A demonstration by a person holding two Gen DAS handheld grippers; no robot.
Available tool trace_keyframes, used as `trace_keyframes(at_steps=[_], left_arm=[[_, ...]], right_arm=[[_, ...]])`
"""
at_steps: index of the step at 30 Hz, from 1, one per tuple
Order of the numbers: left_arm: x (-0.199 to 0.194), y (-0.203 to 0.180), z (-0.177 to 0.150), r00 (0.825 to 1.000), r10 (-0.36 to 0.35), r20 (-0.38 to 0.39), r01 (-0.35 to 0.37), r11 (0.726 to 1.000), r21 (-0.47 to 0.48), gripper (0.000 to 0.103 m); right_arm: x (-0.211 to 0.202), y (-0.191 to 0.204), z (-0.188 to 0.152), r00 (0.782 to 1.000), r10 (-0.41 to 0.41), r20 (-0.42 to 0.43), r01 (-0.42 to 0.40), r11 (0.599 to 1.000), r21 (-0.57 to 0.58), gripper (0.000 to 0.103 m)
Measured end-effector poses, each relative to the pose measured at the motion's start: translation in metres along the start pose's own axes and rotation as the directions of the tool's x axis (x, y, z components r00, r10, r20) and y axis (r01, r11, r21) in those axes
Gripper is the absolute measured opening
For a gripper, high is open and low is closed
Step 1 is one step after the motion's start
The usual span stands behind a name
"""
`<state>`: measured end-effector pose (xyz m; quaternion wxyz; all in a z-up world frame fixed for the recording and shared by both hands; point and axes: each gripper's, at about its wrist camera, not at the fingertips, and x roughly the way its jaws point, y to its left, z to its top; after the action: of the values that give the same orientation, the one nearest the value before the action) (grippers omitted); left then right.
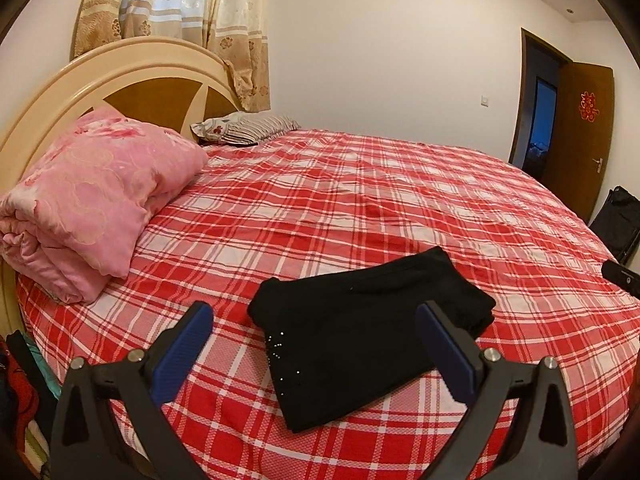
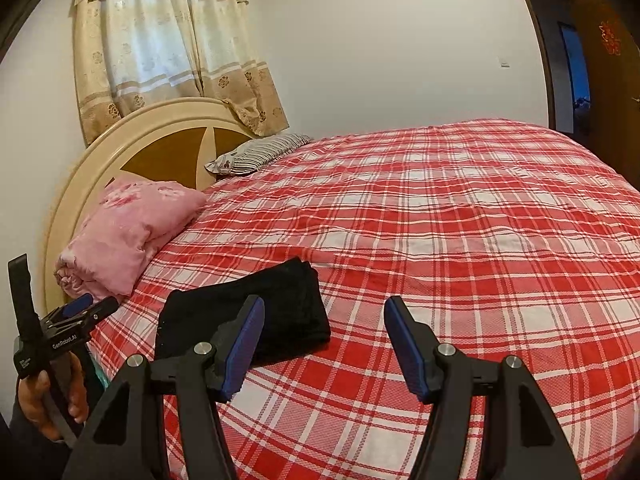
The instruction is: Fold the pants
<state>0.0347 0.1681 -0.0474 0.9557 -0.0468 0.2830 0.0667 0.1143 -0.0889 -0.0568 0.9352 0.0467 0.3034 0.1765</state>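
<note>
Black pants [image 1: 360, 328] lie folded into a compact rectangle on the red plaid bed [image 1: 360, 200], with small studs near one edge. My left gripper [image 1: 316, 316] hovers just in front of them, open, its blue pads wide apart and nothing held. In the right wrist view the folded pants [image 2: 280, 304] lie to the left of my right gripper [image 2: 324, 308], which is open and empty above bare bedsheet [image 2: 480, 240]. The left gripper [image 2: 86, 308] appears at the far left of that view, held by a hand [image 2: 40, 408].
A folded pink quilt [image 1: 88, 200] rests against the round headboard [image 1: 120, 72] at the left. A striped pillow [image 1: 248, 128] lies at the far side. An open brown door [image 1: 580, 140] and a dark bag [image 1: 620, 220] stand at the right.
</note>
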Motion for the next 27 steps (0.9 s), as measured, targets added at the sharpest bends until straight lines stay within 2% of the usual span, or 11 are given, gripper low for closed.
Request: trace_keyframes(at_steps=[22,27], left_arm=[[-0.002,-0.008,0.005,1.000,-0.023,-0.011,0.023,0.999,0.027,0.103],[-0.008,-0.011,0.008,1.000,-0.018,0.016,0.017,0.999,0.042,0.103]], right_arm=[[0.003,0.003,-0.002,1.000,0.003,-0.007,-0.003,1.000,-0.006,0.064],[0.002,0.004,-0.002,1.000,0.007,-0.007,-0.007,1.000,-0.012,0.064]])
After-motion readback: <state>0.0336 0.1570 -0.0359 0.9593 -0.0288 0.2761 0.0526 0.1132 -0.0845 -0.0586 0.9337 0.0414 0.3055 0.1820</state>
